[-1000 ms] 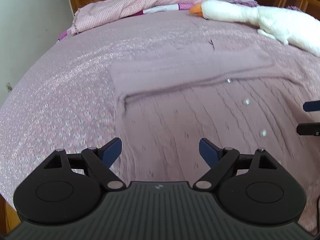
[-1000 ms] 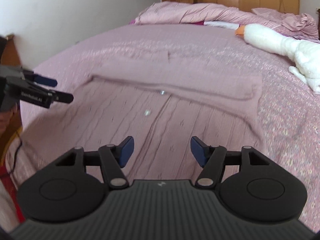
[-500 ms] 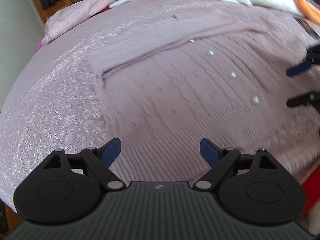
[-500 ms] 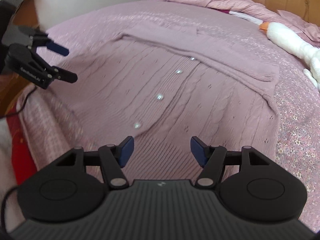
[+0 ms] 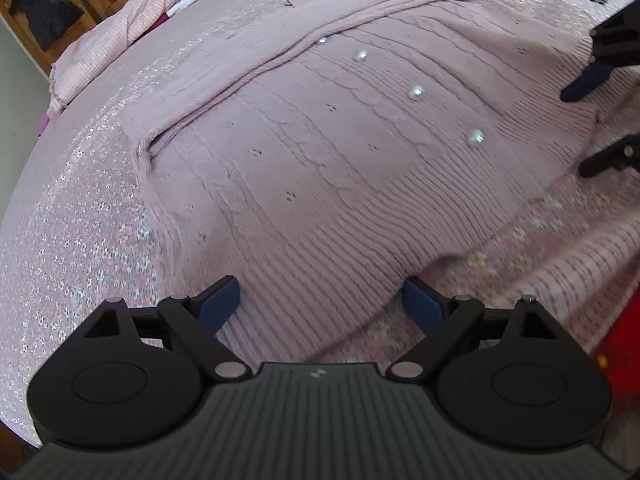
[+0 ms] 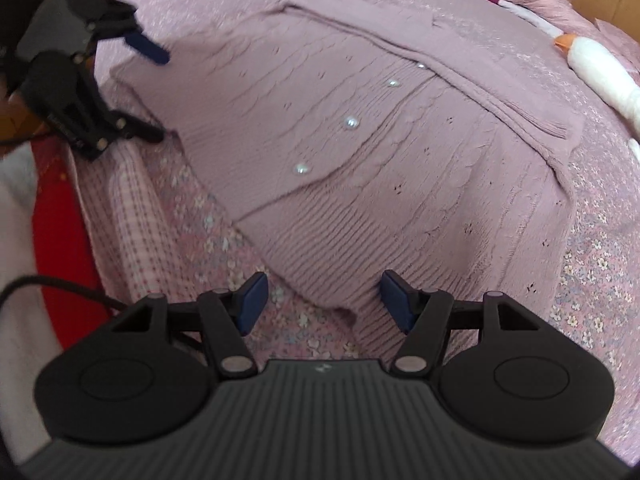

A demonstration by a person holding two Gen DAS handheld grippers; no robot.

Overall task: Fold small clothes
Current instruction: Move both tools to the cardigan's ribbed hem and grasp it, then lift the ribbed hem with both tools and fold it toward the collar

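A mauve knitted cardigan [image 5: 340, 152] with pearl buttons [image 5: 416, 92] lies flat on the bed, its sleeves folded across the top. It also shows in the right wrist view [image 6: 400, 160]. My left gripper [image 5: 320, 300] is open and empty over the left part of the ribbed bottom hem. My right gripper [image 6: 324, 300] is open and empty over the right part of that hem. Each gripper shows in the other's view, the right one [image 5: 592, 120] at the right edge and the left one [image 6: 156, 92] at the left.
The bed [image 5: 80, 220] has a pink floral cover. A white goose plush [image 6: 600, 68] lies at the far side, with a bunched checked quilt [image 5: 120, 28] behind. The bed's near edge, a red item [image 6: 60, 280] and a black cable [image 6: 60, 284] lie at my side.
Both grippers have drawn back and down from over the cardigan's middle to its bottom hem near the bed edge. Both stay open.
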